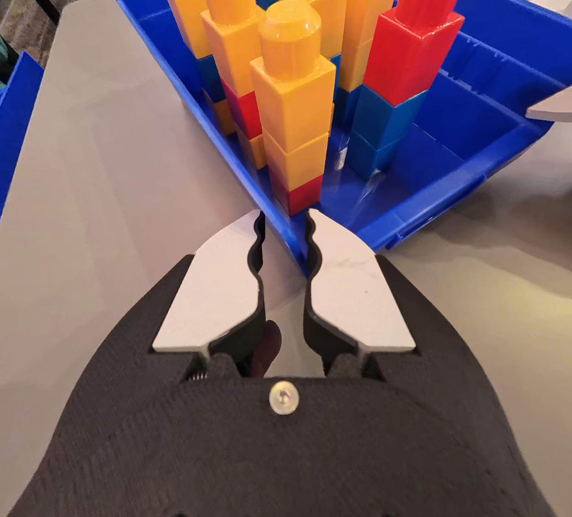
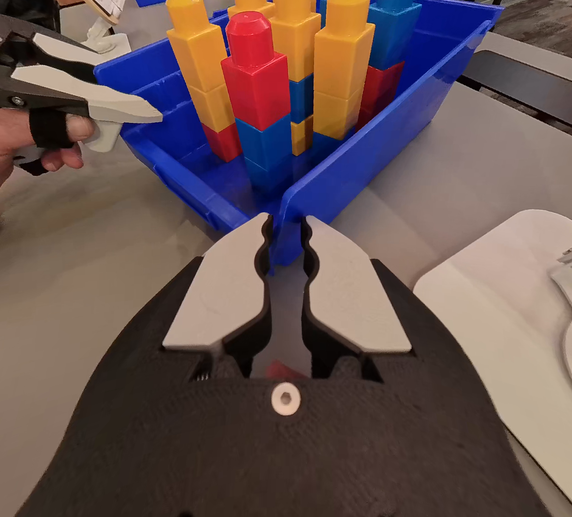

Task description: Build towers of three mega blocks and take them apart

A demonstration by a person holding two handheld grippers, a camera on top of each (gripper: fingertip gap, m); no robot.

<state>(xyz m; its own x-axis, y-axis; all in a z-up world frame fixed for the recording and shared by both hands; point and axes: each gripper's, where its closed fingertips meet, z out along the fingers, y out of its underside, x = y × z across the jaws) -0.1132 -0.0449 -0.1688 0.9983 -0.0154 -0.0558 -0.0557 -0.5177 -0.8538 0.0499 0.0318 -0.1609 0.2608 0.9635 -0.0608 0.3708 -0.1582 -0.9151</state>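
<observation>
The right gripper (image 2: 286, 220) is clenched on the near corner wall of the blue bin (image 2: 371, 143). The left gripper (image 1: 284, 217) straddles the other near corner of this bin, its jaws narrowed around the wall; whether the pads press it, one cannot tell. Just beyond both grippers, inside the bin, stand many towers of mega blocks (image 2: 340, 69), each three blocks high, in yellow, red and blue. No loose block is visible. The building seems finished; taking the towers apart seems not yet started.

bin (image 1: 464, 217): blue | towers (image 1: 294, 106): yellow, red, blue | table (image 1: 108, 192): grey
</observation>
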